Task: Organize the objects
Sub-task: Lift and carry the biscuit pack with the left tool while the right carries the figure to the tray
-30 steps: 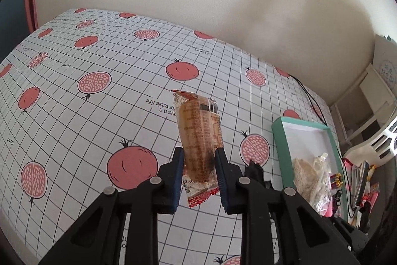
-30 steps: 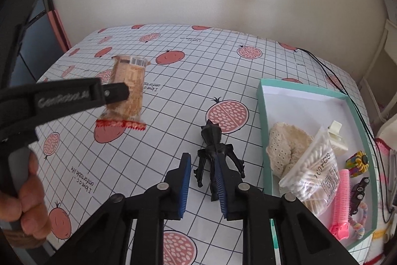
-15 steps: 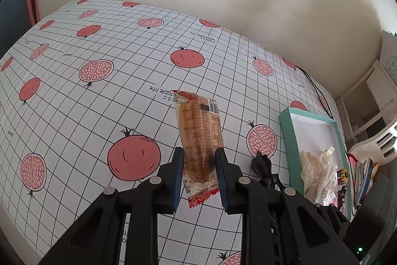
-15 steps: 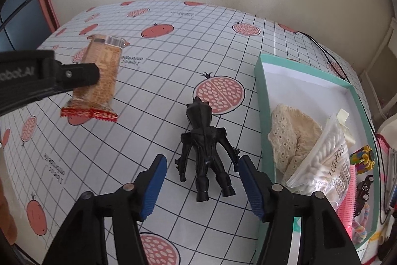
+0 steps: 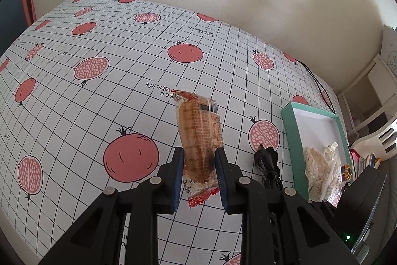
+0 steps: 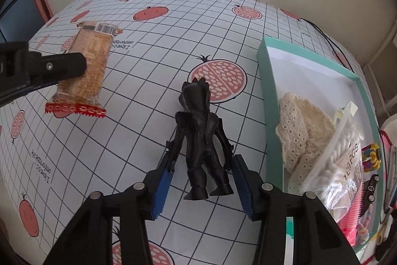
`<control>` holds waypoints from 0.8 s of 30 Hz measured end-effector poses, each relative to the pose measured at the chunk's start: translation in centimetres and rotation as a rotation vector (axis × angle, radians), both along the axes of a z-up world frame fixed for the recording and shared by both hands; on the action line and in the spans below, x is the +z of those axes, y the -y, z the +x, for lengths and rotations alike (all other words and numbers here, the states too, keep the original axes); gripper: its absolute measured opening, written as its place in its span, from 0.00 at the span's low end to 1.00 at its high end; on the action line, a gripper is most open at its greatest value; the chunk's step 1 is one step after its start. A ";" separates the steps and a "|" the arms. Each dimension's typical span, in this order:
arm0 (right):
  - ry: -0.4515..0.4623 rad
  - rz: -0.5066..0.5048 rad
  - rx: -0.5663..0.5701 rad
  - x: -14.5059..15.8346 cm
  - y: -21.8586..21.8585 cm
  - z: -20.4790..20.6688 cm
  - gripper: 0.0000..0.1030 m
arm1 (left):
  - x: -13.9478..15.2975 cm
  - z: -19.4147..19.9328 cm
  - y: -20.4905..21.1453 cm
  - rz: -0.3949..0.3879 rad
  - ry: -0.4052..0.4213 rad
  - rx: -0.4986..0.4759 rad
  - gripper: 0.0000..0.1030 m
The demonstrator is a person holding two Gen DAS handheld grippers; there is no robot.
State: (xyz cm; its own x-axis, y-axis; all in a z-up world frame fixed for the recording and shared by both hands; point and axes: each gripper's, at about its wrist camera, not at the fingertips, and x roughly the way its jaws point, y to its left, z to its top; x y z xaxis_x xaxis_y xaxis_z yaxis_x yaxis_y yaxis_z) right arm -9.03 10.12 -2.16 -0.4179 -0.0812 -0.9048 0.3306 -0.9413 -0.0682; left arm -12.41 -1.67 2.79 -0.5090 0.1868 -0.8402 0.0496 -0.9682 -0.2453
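Note:
My left gripper (image 5: 199,173) is shut on a wrapped snack bar (image 5: 199,133) and holds it in the air above the table; the same snack bar (image 6: 85,68) shows at the left of the right wrist view. A black monster figure (image 6: 201,133) lies on the pomegranate-print tablecloth (image 6: 124,140). My right gripper (image 6: 201,180) is open, and its blue pads (image 6: 162,188) stand on either side of the figure's legs without touching them. In the left wrist view the black figure (image 5: 269,165) peeks out beside the right finger.
A teal box (image 6: 264,101) at the right holds a cream lace cloth (image 6: 301,126), a bag of cotton swabs (image 6: 340,165), a pink comb and small trinkets. A black cable (image 5: 320,88) runs along the table's far right edge. A wall stands behind the table.
My right gripper opened wide and moved forward until its fingers straddle the black figure's legs. The left gripper stayed shut on the snack bar and drifted slightly.

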 end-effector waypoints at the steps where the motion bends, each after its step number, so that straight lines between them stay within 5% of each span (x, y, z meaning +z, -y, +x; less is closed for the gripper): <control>1: -0.001 0.002 0.004 0.1 0.0 0.1 0.47 | 0.0 0.0 -0.1 -0.001 -0.001 -0.002 0.26; 6: -0.015 -0.032 0.019 1.1 -0.2 0.8 0.39 | 0.4 0.3 -0.4 0.001 -0.009 -0.010 0.26; 9: -0.035 -0.036 0.030 1.9 -0.3 1.3 0.20 | 0.7 0.6 -0.6 0.011 -0.015 -0.012 0.26; 24: -0.089 -0.115 0.023 5.4 -2.6 3.3 0.18 | 2.6 2.6 -2.0 0.061 -0.047 -0.020 0.26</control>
State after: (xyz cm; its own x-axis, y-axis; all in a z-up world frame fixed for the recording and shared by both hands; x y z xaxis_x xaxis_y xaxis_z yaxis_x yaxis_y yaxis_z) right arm -5.75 12.75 3.27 -0.4928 -0.1927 -0.8485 0.3495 -0.9369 0.0098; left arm -9.81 0.36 5.38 -0.5435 0.2473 -0.8022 0.0176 -0.9520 -0.3055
